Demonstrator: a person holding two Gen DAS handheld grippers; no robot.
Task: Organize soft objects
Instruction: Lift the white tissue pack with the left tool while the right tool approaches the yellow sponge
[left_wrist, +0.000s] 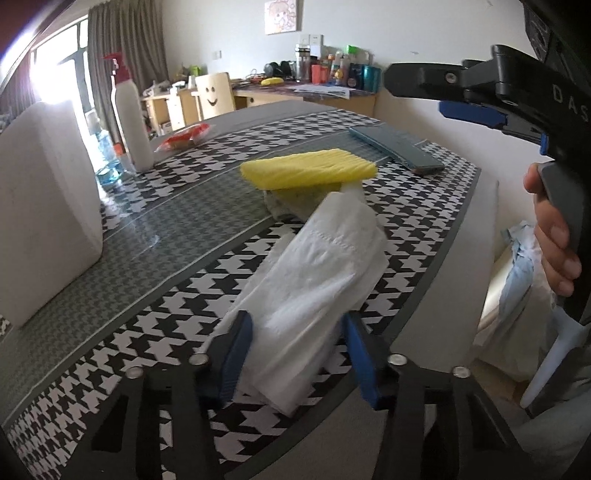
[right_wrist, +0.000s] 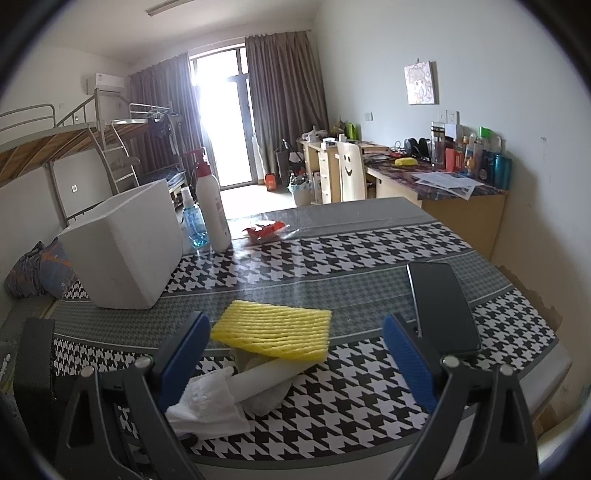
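Left gripper (left_wrist: 297, 354): fingers clenched on the white tissue wad (left_wrist: 314, 273), centre of left view, far end touching the pile.
Right gripper (right_wrist: 295, 363): fingers spread wide, grasping nothing; hovering above the yellow sponge cloth (right_wrist: 275, 326).
Technique: likely carry the wad to the white foam box (right_wrist: 122, 251), upper left of right view; grip kept firm, lift clear of the cloth.
Surface: houndstooth table (right_wrist: 369, 391); phone (right_wrist: 441, 306) right; spray bottle (right_wrist: 212, 210) behind.
Room: bunk bed, curtains, cluttered desk.

Left tongs (left_wrist: 297, 354) perhaps gripping; right tongs (right_wrist: 303, 354) agape.
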